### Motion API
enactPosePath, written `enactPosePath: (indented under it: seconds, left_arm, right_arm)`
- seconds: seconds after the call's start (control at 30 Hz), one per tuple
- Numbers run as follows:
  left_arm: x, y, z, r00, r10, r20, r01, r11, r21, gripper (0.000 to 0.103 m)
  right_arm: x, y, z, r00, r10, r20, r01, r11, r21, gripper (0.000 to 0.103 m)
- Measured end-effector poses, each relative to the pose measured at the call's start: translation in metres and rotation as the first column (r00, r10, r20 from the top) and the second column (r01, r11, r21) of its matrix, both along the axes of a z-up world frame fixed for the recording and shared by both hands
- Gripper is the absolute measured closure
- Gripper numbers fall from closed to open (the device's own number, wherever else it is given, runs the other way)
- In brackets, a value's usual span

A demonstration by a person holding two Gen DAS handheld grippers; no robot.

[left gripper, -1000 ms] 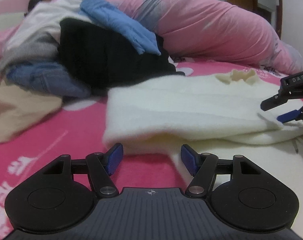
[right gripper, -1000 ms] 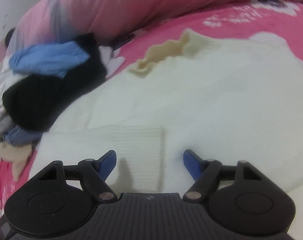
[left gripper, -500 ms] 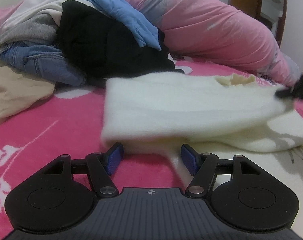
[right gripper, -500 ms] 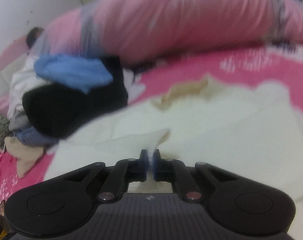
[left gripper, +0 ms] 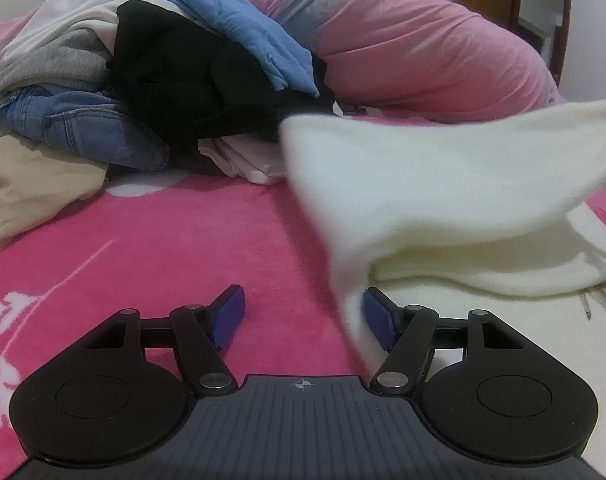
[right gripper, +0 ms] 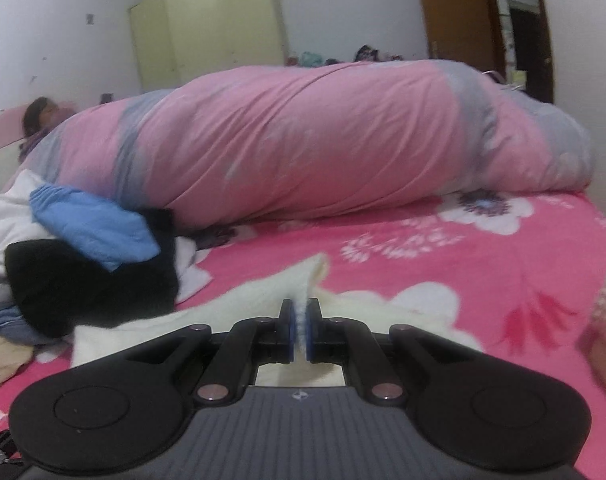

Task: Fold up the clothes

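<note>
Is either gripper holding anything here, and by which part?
The right gripper pinches the cream sweater by a raised fold at its edge. The left gripper is open, holding nothing.

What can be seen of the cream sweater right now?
The cream sweater looks soft, fuzzy and knitted. One part is pinched in the shut right claw and raised off the pink bedspread, draping down to layers bunched on the bed. Its hanging edge falls by the open left claw. Motion blur hides finer detail.

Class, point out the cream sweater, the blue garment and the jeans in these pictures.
cream sweater (left gripper: 443, 184), left wrist view, lifted fold.
blue garment (left gripper: 243, 36), left wrist view, middle, atop the pile.
jeans (left gripper: 87, 128), left wrist view, faded denim leg.
</note>
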State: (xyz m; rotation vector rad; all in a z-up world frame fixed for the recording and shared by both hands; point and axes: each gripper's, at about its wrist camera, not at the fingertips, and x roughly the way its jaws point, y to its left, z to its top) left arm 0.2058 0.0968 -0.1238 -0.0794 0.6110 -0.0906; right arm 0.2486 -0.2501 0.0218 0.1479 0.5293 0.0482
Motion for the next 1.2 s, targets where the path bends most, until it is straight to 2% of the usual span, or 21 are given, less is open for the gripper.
enactPosePath:
  seconds: [0.1,0.27,0.43,0.53,0.7,0.87,1.1,1.17,1.2]
  left_arm:
    - [0.0,-0.001,-0.001,1.0,-0.006,0.0,0.006,1.0,0.008,0.034]
    - [0.0,-0.001,-0.001,1.0,-0.011,-0.001,0.011,1.0,0.011,0.033]
    - [0.0,0.0,-0.002,1.0,-0.014,-0.001,0.014,1.0,0.004,0.033]
    - [-0.002,-0.001,-0.001,1.0,-0.025,0.006,0.025,1.0,-0.001,0.033]
    - [-0.004,-0.003,0.0,0.999,-0.037,0.014,0.037,0.999,0.004,0.033]
    - [-0.003,-0.004,-0.001,0.999,-0.041,0.009,0.041,0.999,0.005,0.033]
    - [-0.002,-0.002,-0.001,0.999,-0.043,-0.001,0.043,0.999,-0.007,0.033]
    - [-0.003,-0.001,0.001,0.999,-0.043,-0.009,0.043,0.999,-0.012,0.033]
    - [-0.003,-0.001,0.002,0.999,-0.044,-0.013,0.044,0.999,-0.015,0.033]
  right_arm:
    - [-0.001,-0.019,-0.001,0.999,-0.039,-0.007,0.039,0.999,0.005,0.098]
    - [0.004,-0.042,-0.02,0.993,-0.086,-0.076,0.087,0.996,0.013,0.099]
    - [0.004,-0.054,-0.032,0.989,-0.106,-0.105,0.11,0.993,0.031,0.099]
    - [0.006,-0.059,-0.043,0.983,-0.124,-0.137,0.126,0.992,0.009,0.099]
    - [0.006,-0.067,-0.038,0.986,-0.127,-0.11,0.132,0.99,0.041,0.099]
    - [0.009,-0.079,-0.06,0.979,-0.146,-0.141,0.151,0.988,0.024,0.099]
    - [0.017,-0.104,-0.102,0.959,-0.193,-0.21,0.198,0.98,0.001,0.1]
    - [0.021,-0.116,-0.119,0.921,-0.258,-0.292,0.253,0.966,-0.056,0.099]
    - [0.018,-0.123,-0.122,0.911,-0.278,-0.304,0.277,0.96,-0.047,0.099]
